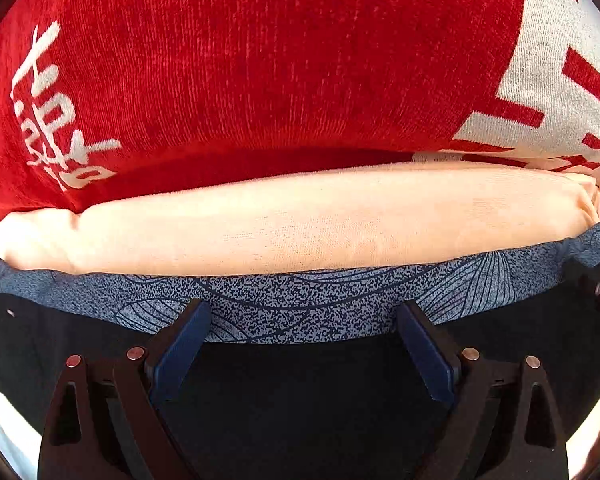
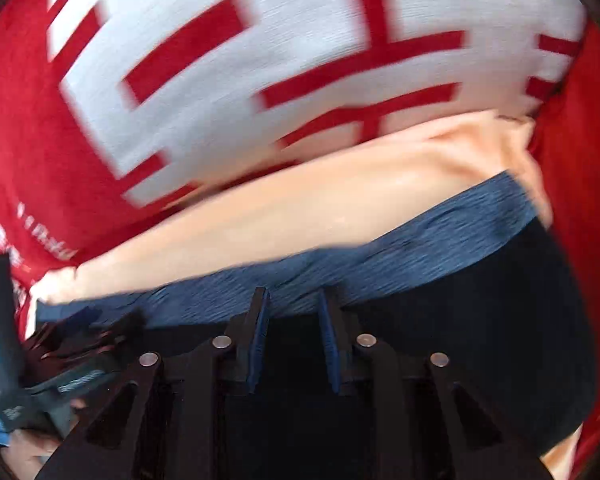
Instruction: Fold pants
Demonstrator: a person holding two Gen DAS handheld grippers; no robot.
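Black pants [image 1: 300, 392] under wide-open left claw [image 1: 304, 320]; blurred right claw [image 2: 292, 312] narrowly parted, empty

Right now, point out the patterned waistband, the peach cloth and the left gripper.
patterned waistband [image 1: 300, 304]: left wrist view, middle of the band.
peach cloth [image 1: 300, 220]: left wrist view, its rounded fold.
left gripper [image 1: 304, 344]: left wrist view, between the fingertips.

Red cloth [image 1: 260, 60] with white lettering [image 1: 56, 108] covers the far side; white block pattern [image 2: 300, 48] at right.

Red cloth [image 1: 260, 60] with white print, peach fabric [image 1: 300, 224] lying on it
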